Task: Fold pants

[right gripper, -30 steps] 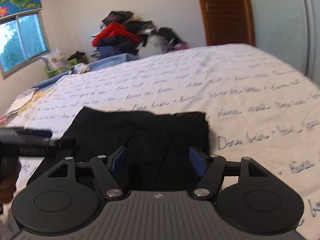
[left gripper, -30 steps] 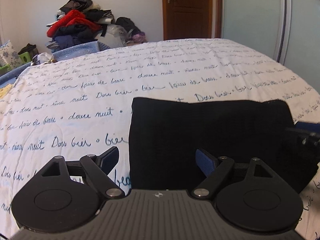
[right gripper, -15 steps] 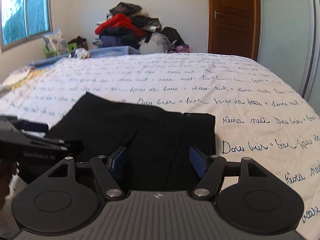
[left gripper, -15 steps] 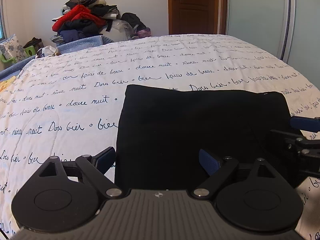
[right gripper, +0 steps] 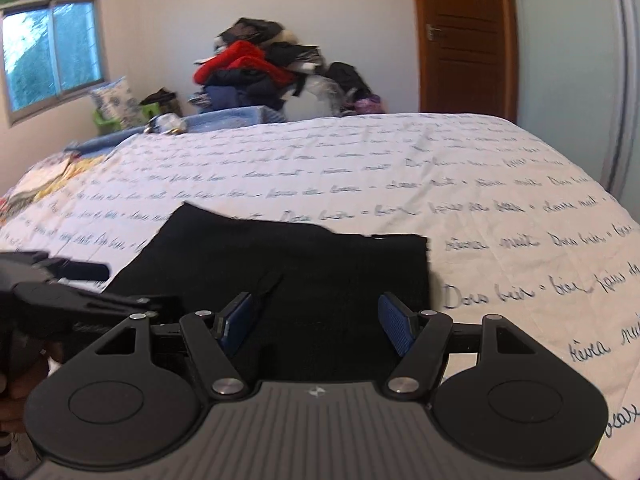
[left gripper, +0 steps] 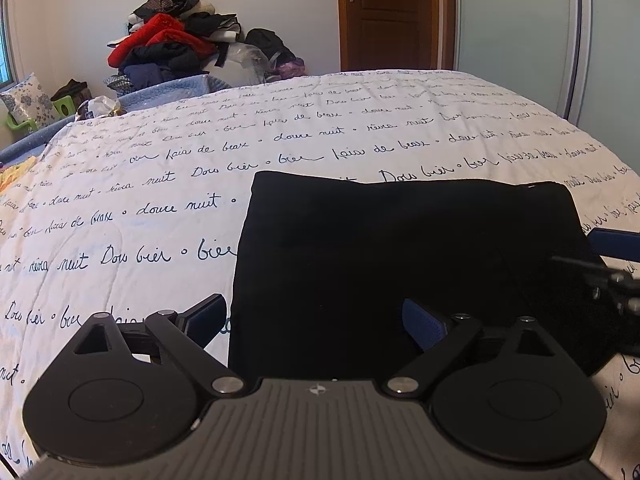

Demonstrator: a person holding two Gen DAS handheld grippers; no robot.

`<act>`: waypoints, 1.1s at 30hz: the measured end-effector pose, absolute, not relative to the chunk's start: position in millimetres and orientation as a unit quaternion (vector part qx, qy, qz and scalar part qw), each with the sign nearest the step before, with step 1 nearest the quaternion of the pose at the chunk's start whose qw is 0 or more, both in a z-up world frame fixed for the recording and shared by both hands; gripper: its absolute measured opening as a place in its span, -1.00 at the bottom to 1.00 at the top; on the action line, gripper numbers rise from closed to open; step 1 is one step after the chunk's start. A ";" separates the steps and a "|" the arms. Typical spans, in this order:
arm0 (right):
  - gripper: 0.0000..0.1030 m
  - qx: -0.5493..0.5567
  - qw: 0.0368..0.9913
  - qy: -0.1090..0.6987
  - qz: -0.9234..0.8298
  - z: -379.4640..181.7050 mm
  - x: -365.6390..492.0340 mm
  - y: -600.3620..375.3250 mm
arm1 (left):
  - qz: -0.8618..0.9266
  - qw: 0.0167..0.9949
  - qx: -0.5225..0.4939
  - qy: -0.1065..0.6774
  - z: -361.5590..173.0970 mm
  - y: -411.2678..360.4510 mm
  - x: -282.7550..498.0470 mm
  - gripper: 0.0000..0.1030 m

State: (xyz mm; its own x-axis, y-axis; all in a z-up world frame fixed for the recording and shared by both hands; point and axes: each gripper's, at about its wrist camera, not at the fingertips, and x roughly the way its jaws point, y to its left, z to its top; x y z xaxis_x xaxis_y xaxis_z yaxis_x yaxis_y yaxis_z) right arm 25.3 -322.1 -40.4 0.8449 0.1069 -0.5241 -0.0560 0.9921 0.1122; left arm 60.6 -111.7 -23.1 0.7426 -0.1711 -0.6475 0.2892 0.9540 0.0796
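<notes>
The black pants (left gripper: 400,256) lie folded into a flat rectangle on the white bedspread with script lettering (left gripper: 160,200); they also show in the right wrist view (right gripper: 304,272). My left gripper (left gripper: 316,320) is open and empty, hovering over the pants' near left edge. My right gripper (right gripper: 318,322) is open and empty over the pants' near right part. The right gripper shows at the right edge of the left wrist view (left gripper: 612,272), and the left gripper at the left edge of the right wrist view (right gripper: 60,292).
A heap of clothes (left gripper: 176,52) sits beyond the bed's far side. A wooden door (left gripper: 384,12) and a frosted wardrobe panel (left gripper: 516,32) stand behind. A window (right gripper: 52,52) and a pillow (right gripper: 116,104) are at the far left.
Both grippers have lifted and tilted up slightly over the folded pants, still open. The pants have not moved.
</notes>
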 end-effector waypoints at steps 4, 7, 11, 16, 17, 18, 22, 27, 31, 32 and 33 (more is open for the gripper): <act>0.34 0.016 0.958 0.282 0.048 -42.5 24.5 -310.3 | -0.122 0.930 0.087 0.337 -23.6 -111.9 59.7 0.86; 0.37 0.024 0.957 0.286 0.046 -45.5 23.9 -312.8 | -0.122 0.930 0.088 0.336 -24.0 -111.3 58.7 0.87; 0.37 0.042 0.957 0.284 0.035 -46.9 20.5 -325.4 | -0.132 0.932 0.102 0.323 -20.7 -107.2 57.9 0.87; 0.39 0.103 0.952 0.286 0.020 -52.0 23.7 -360.1 | -0.157 0.927 0.104 0.325 -18.2 -86.8 71.8 0.86; 0.39 0.120 0.950 0.289 0.017 -54.0 25.7 -369.0 | -0.163 0.924 0.090 0.335 -18.3 -78.8 77.3 0.84; 0.39 0.138 0.946 0.292 0.017 -56.7 27.6 -377.2 | -0.167 0.921 0.072 0.344 -18.5 -69.7 83.1 0.84; 0.39 0.200 0.926 0.318 0.049 -70.5 37.9 -402.3 | -0.199 0.900 -0.005 0.388 -23.4 -35.3 106.5 0.82; 0.42 0.233 0.916 0.318 0.078 -76.6 40.4 -411.3 | -0.234 0.869 -0.092 0.426 -36.8 -13.9 122.8 0.88; 0.43 0.266 0.901 0.320 0.124 -83.9 47.3 -418.1 | -0.269 0.857 -0.117 0.424 -42.9 -11.1 125.6 0.93; 0.43 0.280 0.895 0.320 0.137 -86.7 50.0 -422.4 | -0.284 0.853 -0.118 0.422 -44.3 -11.7 125.8 0.94; 0.44 0.296 0.887 0.320 0.153 -89.9 53.1 -427.8 | -0.297 0.848 -0.119 0.423 -45.5 -12.8 125.5 0.95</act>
